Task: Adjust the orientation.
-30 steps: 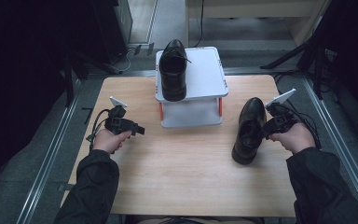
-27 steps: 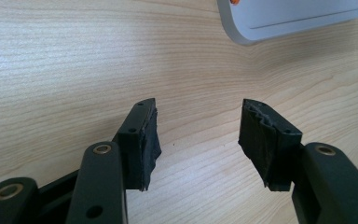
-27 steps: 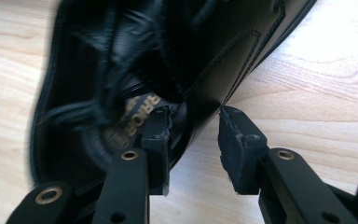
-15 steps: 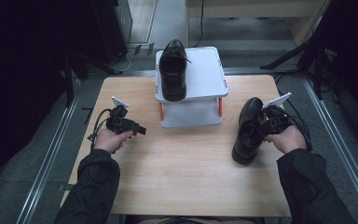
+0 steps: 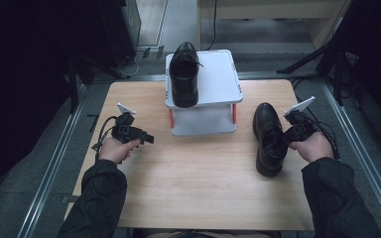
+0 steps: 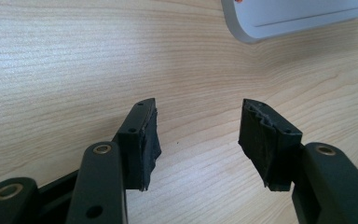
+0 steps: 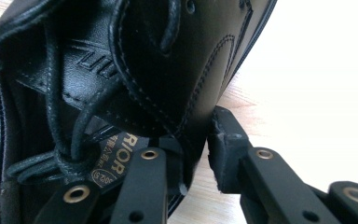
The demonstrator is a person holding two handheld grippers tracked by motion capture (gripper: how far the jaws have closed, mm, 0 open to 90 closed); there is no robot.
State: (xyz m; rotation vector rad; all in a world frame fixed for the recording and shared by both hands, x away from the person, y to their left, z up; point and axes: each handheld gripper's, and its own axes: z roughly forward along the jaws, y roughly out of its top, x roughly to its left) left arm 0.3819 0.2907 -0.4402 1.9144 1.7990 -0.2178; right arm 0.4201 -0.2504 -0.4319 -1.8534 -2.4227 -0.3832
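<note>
A lab-like recording room: wooden table (image 5: 193,183) between metal floor rails (image 5: 49,163), cables, tripod legs (image 5: 322,54).

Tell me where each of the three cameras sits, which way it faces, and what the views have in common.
High view: above the person's side, looking forward and down on the table; both forearms, left gripper and right gripper show.
Left gripper view: rides the left gripper, looking down at bare wood and the white stand's corner; jaws apart.
Right gripper view: rides the right gripper, facing the black shoe; jaws just closing on its side wall.
Shared: the shoe and stand appear from above too.
</note>
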